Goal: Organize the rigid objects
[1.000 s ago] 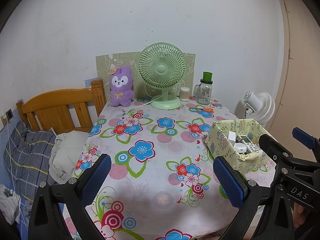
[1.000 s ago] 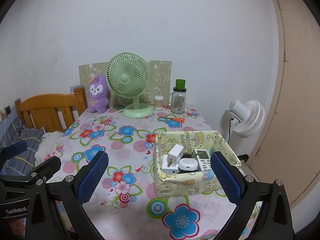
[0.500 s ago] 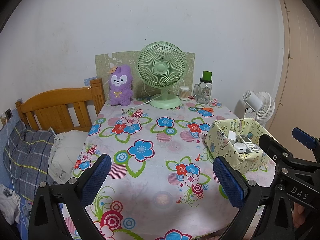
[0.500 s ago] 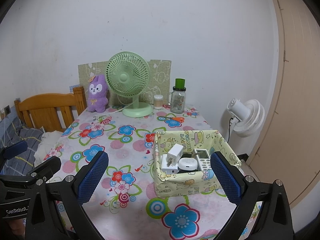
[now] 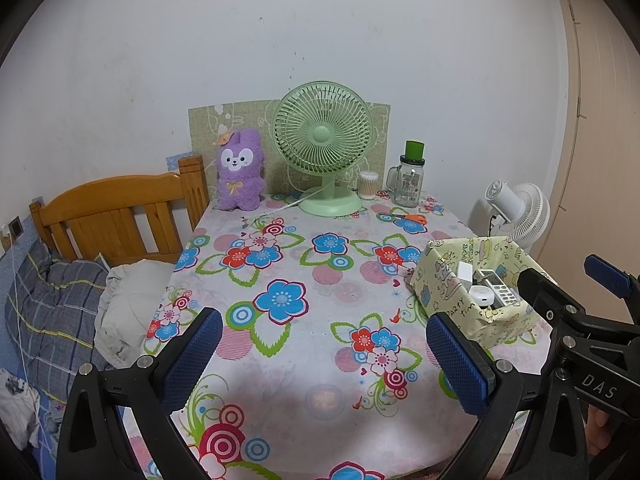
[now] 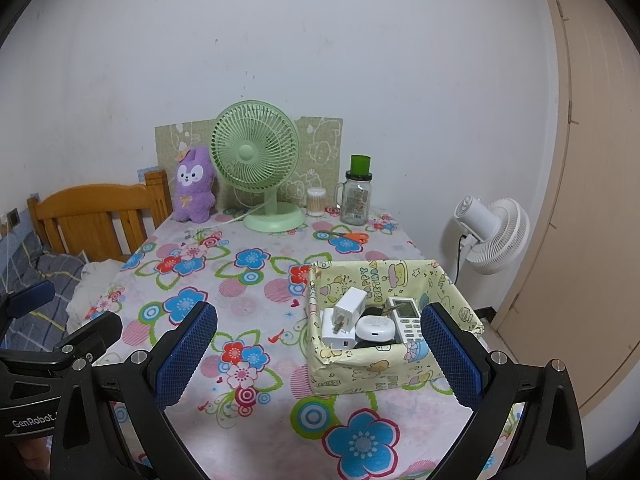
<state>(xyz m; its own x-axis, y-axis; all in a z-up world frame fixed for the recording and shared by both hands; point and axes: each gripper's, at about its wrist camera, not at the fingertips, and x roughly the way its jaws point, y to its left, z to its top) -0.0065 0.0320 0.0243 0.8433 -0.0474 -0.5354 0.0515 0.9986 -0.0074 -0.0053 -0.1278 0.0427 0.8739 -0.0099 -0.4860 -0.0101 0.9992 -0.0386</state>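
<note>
A yellow cartoon-print box stands near the table's front right. Inside lie white chargers, a white round case and a white remote. Orange-handled scissors lie on the cloth at the back right. My left gripper is open above the front of the table, holding nothing. My right gripper is open too, its right finger in front of the box's near right corner.
A flowered cloth covers the table. At the back stand a green fan, a purple plush, a cotton-swab jar and a glass jar with green lid. A wooden bed frame lies left, a white floor fan right.
Both views have barely shifted; the scene sits slightly higher in the frames. Nothing on the table moved and both grippers stayed open.
</note>
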